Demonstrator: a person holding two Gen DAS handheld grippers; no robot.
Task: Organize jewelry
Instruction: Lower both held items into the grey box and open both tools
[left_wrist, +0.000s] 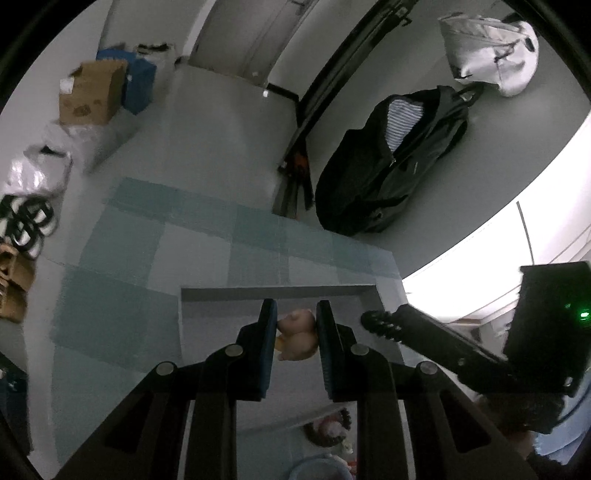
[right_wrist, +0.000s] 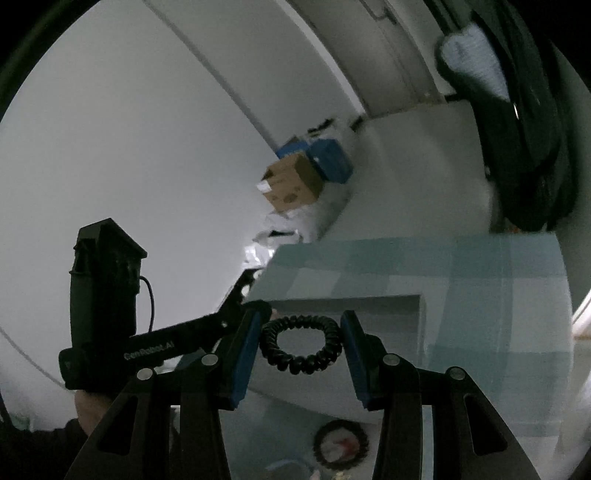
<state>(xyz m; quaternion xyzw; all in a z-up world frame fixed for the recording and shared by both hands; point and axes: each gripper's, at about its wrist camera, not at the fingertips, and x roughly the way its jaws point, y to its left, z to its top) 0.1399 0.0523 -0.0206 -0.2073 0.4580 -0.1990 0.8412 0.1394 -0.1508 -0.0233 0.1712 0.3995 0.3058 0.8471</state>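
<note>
Left gripper (left_wrist: 295, 325): jaws are clamping a peach charm (left_wrist: 298, 334), blue pads (left_wrist: 266, 347) pressing it from both sides, held up over the tray (left_wrist: 277, 291).
Charm: soft-looking, lumpy, sitting between the fingertips; what it is exactly cannot be told.
Right gripper (right_wrist: 299, 343): jaws are closing on a black coil band (right_wrist: 300, 344), ring lying flat between the pads (right_wrist: 243, 354), touching both.
Band: also hanging above the tray (right_wrist: 347, 301), near its front.
Tray: pale, shallow, sitting on a checked teal cloth (left_wrist: 147, 258).
Other items: a dark beaded ring (right_wrist: 341, 441) with something white and red inside is lying lower down, below the grippers; a blue dish rim (left_wrist: 317, 469) is showing at the bottom edge.
Cross view: right gripper is showing in the left camera at right; left gripper is showing in the right camera at left.
Background: cardboard box (left_wrist: 92, 92), black bag (left_wrist: 391, 162), white bag (left_wrist: 487, 51).
</note>
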